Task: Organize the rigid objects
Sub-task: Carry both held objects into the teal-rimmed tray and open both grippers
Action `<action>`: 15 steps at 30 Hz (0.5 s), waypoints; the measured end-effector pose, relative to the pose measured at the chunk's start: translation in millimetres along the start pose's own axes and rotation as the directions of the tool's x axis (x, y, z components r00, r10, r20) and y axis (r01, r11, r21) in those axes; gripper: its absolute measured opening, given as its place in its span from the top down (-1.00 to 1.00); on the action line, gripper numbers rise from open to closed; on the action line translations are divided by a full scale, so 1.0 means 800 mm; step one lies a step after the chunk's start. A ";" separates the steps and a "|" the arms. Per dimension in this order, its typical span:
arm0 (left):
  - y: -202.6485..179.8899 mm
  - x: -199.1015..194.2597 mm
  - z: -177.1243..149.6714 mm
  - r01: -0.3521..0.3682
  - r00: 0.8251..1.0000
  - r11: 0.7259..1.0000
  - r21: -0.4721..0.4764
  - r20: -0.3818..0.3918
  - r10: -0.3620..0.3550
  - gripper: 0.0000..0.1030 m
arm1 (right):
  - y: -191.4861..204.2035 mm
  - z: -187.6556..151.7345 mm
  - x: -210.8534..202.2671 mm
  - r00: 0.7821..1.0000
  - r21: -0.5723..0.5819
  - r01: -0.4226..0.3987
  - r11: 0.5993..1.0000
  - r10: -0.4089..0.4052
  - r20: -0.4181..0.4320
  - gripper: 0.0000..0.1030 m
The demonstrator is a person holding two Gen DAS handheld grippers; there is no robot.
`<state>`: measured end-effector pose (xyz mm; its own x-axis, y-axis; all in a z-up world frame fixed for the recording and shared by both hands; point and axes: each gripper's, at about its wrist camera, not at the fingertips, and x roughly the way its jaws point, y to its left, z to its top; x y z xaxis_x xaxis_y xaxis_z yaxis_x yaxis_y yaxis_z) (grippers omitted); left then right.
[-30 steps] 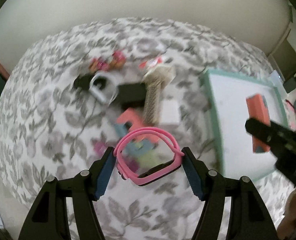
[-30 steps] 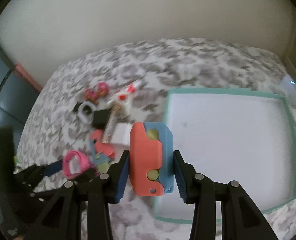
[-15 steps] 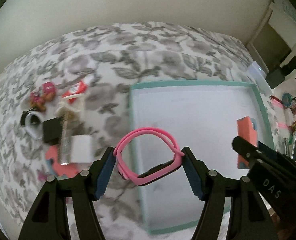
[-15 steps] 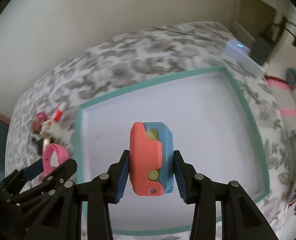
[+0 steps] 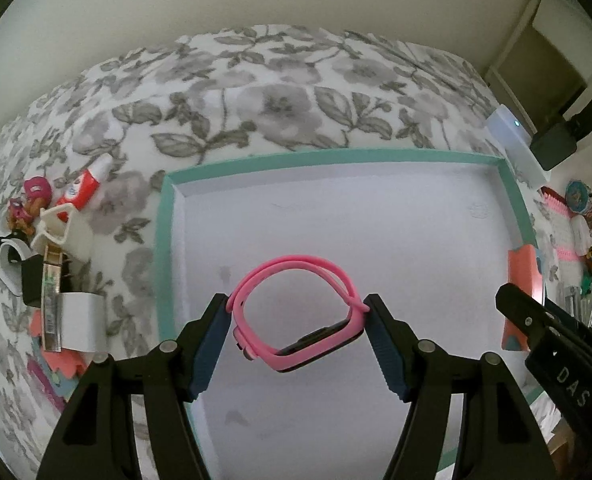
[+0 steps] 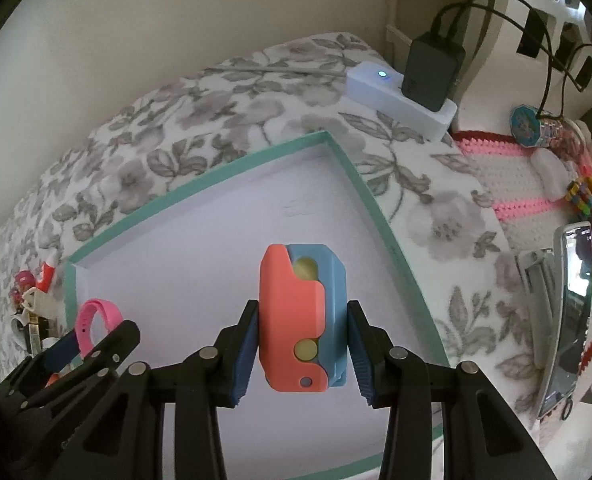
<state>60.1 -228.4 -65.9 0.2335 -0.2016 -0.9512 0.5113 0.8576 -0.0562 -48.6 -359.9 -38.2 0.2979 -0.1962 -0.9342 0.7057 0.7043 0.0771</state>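
My left gripper is shut on a pink watch, its strap looped between the blue pads, held over the white floor of a teal-rimmed tray. My right gripper is shut on a coral and blue toy block with yellow dots, also above the tray near its right side. In the left wrist view the block and the right gripper's black finger show at the right edge. The pink watch appears at the lower left of the right wrist view.
A pile of small items lies on the floral bedspread left of the tray: a toy toothpaste tube, pink figurines, a white box. A white power strip with a black adapter sits beyond the tray. A phone and clutter lie right.
Both grippers have travelled right from above the item pile to above the tray, each keeping its object. The right gripper rolled, so the tray now sits slanted in its view.
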 end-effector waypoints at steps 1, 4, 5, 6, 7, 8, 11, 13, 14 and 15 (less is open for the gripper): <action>-0.001 0.001 -0.001 -0.002 1.000 1.000 0.001 -0.001 0.002 -0.36 | -0.002 0.000 0.001 1.000 0.001 0.000 1.000 0.000 -0.002 0.14; -0.004 0.005 -0.002 -0.003 1.000 1.000 0.003 -0.008 0.003 -0.37 | -0.001 -0.001 0.002 1.000 -0.010 0.001 1.000 -0.001 -0.008 0.14; -0.004 0.005 -0.003 -0.002 1.000 1.000 0.004 -0.010 0.002 -0.37 | 0.000 -0.001 0.004 1.000 -0.014 0.000 1.000 0.000 -0.011 0.14; -0.005 0.005 -0.003 -0.003 1.000 1.000 0.004 -0.011 0.003 -0.38 | 0.000 -0.001 0.005 1.000 -0.017 -0.002 1.000 0.002 -0.014 0.14; -0.005 0.006 -0.003 -0.004 1.000 1.000 0.003 -0.013 0.004 -0.38 | 0.001 -0.002 0.007 1.000 -0.020 -0.004 1.000 0.004 -0.019 0.14; -0.005 0.007 -0.004 -0.007 1.000 1.000 0.002 -0.016 0.007 -0.39 | 0.001 -0.003 0.008 1.000 -0.022 -0.005 1.000 0.004 -0.025 0.14; -0.003 0.008 -0.004 -0.009 1.000 1.000 -0.002 -0.022 0.009 -0.39 | 0.001 -0.005 0.013 0.999 -0.026 -0.005 1.000 0.004 -0.040 0.14; -0.001 0.008 -0.005 -0.011 1.000 1.000 -0.008 -0.023 0.011 -0.39 | 0.002 -0.006 0.014 0.999 -0.029 -0.003 1.000 0.002 -0.045 0.14; 0.000 0.008 -0.004 -0.013 1.000 1.000 -0.010 -0.024 0.013 -0.39 | 0.002 -0.006 0.015 0.999 -0.030 -0.001 1.000 0.000 -0.048 0.14; 0.000 0.007 -0.005 -0.014 1.000 1.000 -0.011 -0.024 0.014 -0.39 | 0.001 -0.007 0.015 0.999 -0.029 -0.002 1.000 0.001 -0.050 0.14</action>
<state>58.2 -227.3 -72.3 0.2208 -0.1783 -0.9589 0.4989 0.8654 -0.0460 -47.6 -357.9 -51.5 0.2657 -0.1609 -0.9505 0.6861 0.7242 0.0692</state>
